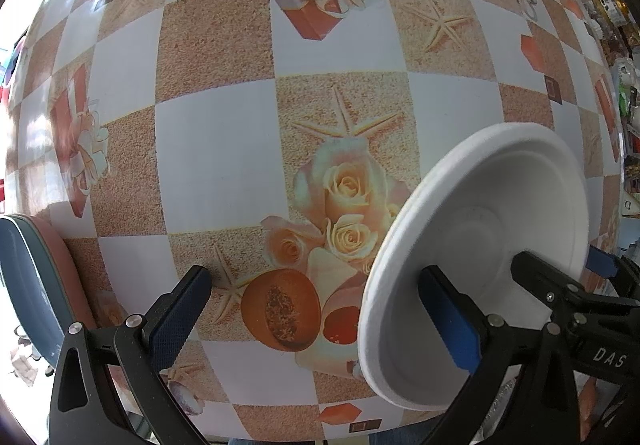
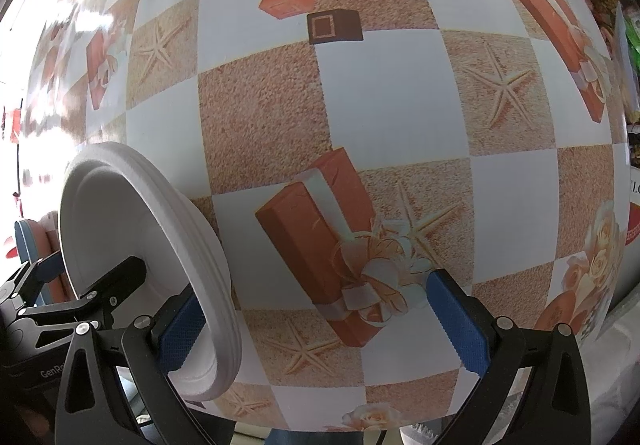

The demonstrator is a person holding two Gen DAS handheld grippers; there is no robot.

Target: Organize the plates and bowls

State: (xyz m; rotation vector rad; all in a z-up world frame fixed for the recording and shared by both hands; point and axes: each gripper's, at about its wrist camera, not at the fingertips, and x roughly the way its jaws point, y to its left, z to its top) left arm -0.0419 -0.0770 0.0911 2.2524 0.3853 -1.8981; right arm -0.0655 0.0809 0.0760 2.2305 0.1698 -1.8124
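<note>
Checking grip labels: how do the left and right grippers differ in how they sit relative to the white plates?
Left gripper: its right finger lies over the hollow side of the white plates, which fill the right of its view. Right gripper: the plates' rim stands between its fingers, close by the left one, at the left of its view. Shared: both are wide open over the same plates, which stand on edge.

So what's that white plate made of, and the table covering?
The plate looks like moulded paper pulp or foam: matte white, a thick soft-edged rim with pressed ridges and no gloss, though which of the two is hard to tell. The table covering looks like printed vinyl or oilcloth: a smooth sheet with a checked print of roses and starfish, and bright window glare at its far left.
</note>
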